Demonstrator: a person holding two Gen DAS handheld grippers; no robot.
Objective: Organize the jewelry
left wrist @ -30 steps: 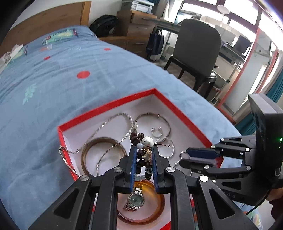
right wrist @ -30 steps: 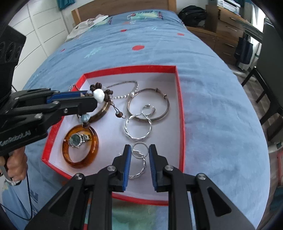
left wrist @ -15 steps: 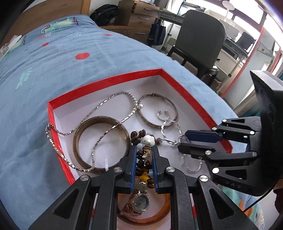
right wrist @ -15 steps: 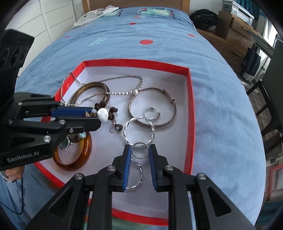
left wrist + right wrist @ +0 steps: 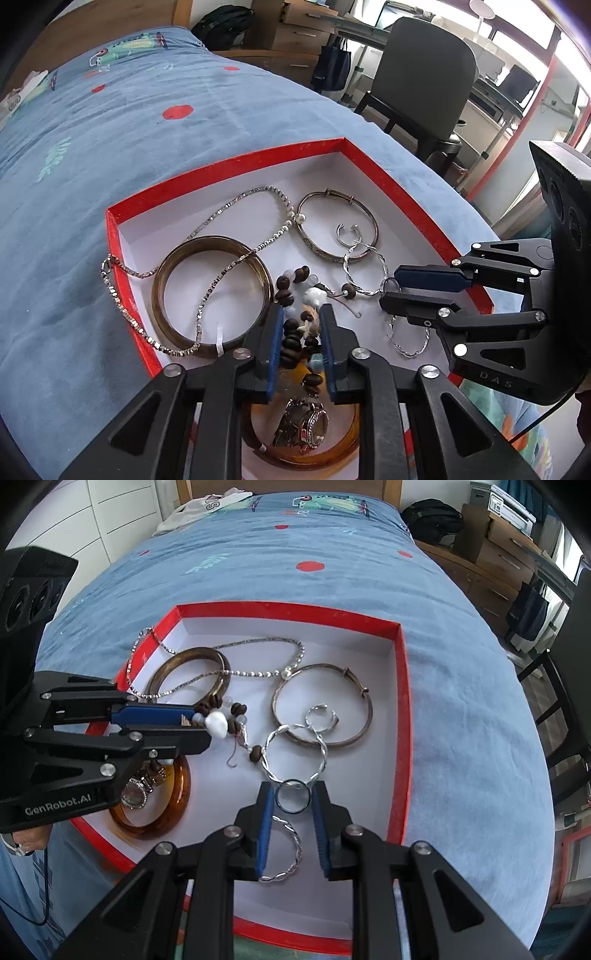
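Observation:
A red-rimmed box (image 5: pixel 229 162) (image 5: pixel 288 609) with a white floor lies on the blue bed. My left gripper (image 5: pixel 301 321) (image 5: pixel 201 725) grips a brown beaded bracelet (image 5: pixel 291 343) with a white bead (image 5: pixel 216 722). Its jaws are opening, and the beads still hang between the pads above the amber bangle. The bracelet's cord end lies on the box floor. My right gripper (image 5: pixel 293 794) (image 5: pixel 391 291) is shut on a small ring (image 5: pixel 291 797), low over the floor between two twisted silver hoops (image 5: pixel 293 753) (image 5: pixel 284 849).
In the box lie a brown bangle (image 5: pixel 210 295), a silver chain (image 5: pixel 221 221) draped over the left rim, a silver bangle (image 5: pixel 321 705), an open ring (image 5: pixel 321 716), and an amber bangle (image 5: pixel 155 812) holding a watch (image 5: pixel 310 428). A chair (image 5: pixel 424 74) stands beyond the bed's right edge.
The left jaws have parted slightly around the beads. The bracelet's loose end has come down onto the box floor beside the twisted hoop. The right gripper still holds the ring.

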